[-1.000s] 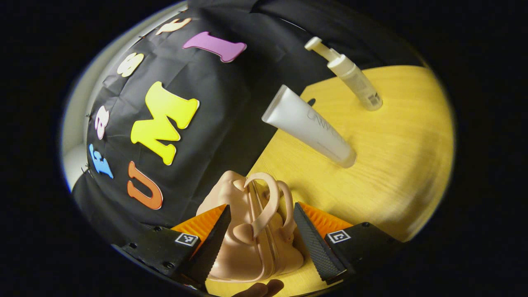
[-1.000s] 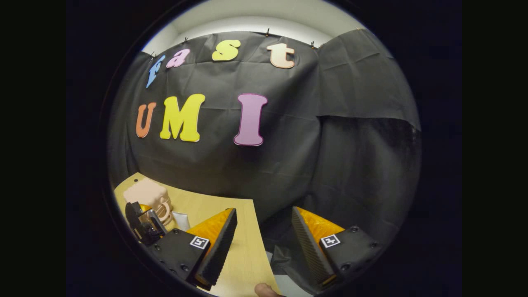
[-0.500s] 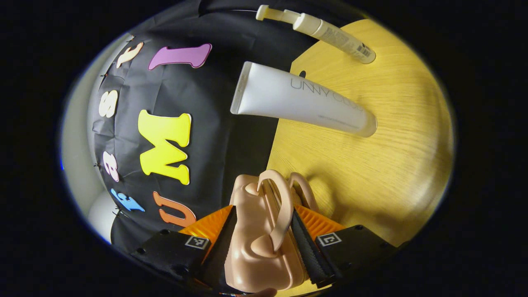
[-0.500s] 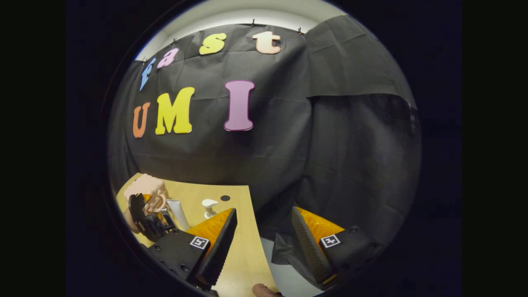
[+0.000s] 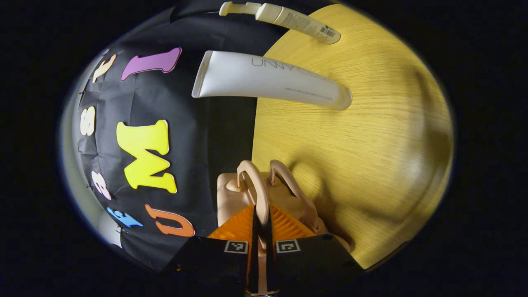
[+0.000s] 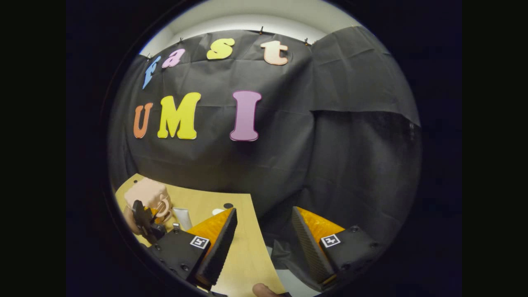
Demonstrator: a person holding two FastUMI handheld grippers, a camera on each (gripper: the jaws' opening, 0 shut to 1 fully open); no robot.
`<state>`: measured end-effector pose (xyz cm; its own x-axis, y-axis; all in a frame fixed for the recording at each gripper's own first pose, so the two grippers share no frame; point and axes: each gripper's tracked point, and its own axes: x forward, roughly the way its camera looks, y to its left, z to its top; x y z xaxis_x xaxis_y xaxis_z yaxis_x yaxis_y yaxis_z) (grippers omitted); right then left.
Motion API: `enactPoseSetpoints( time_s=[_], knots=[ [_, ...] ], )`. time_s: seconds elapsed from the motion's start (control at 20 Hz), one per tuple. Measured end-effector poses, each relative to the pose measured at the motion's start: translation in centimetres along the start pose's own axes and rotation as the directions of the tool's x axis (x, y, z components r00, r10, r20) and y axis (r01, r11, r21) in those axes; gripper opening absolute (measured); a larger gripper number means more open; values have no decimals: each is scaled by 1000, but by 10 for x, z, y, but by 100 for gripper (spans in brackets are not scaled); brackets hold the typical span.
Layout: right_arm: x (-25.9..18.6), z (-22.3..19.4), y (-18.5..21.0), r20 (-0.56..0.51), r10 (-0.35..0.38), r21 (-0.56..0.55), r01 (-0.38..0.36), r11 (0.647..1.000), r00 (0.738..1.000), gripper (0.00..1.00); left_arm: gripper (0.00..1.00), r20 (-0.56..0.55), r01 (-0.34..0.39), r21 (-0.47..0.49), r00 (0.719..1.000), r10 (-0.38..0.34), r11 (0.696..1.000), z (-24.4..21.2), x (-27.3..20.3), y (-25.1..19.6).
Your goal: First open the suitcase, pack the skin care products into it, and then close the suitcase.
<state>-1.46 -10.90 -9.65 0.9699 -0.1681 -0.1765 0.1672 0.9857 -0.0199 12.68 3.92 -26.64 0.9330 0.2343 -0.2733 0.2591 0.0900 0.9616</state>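
A small peach suitcase (image 5: 229, 194) stands closed on the wooden table (image 5: 363, 165), seen sideways in the left gripper view. My left gripper (image 5: 260, 225) is shut on one of its two loop handles (image 5: 256, 192); the second loop sits just right of the fingers. A white tube (image 5: 268, 80) and a cream pump bottle (image 5: 293, 22) stand on the table beyond it. In the right gripper view my right gripper (image 6: 262, 241) hangs open and holds nothing, over the table's right edge. Far left there, the suitcase (image 6: 144, 193) and the left gripper (image 6: 145, 218) appear, with the tube (image 6: 181, 217) beside them.
The black cloth wall closes off the back of the table (image 6: 243, 255). A dark round hole (image 6: 228, 205) marks the tabletop near its far right corner. A fingertip (image 6: 264, 289) shows at the bottom of the right gripper view.
My left gripper closed from wide open around the suitcase to shut on one handle loop, and its view rolled. The right gripper stayed open and only swayed a little.
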Motion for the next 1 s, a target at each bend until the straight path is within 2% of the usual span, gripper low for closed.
enactPoseSetpoints(
  time_s=[0.1,0.35,0.45,0.65,0.75,1.0],
  knots=[
    [-5,-1,11,-17,-17,2,17,1000,1000,79,6,18,25,-5,1000,-25,1000,-2,-2,7],
    [-9,12,48,-10,-14,-21,14,1000,1000,79,3,83,68,-137,995,-57,988,-9,-15,46],
    [-10,25,63,20,-25,-25,25,999,999,79,3,106,91,-218,992,-69,972,-17,-23,67],
    [-14,44,99,52,-23,-33,25,999,998,80,3,125,69,-350,992,-26,934,-51,-32,131],
    [-16,51,118,65,-21,-30,23,999,998,80,3,120,50,-416,993,0,908,-81,-33,162],
    [-22,52,169,60,4,-30,-3,1000,998,80,3,117,44,-597,993,32,801,-164,-28,211]
  ],
)
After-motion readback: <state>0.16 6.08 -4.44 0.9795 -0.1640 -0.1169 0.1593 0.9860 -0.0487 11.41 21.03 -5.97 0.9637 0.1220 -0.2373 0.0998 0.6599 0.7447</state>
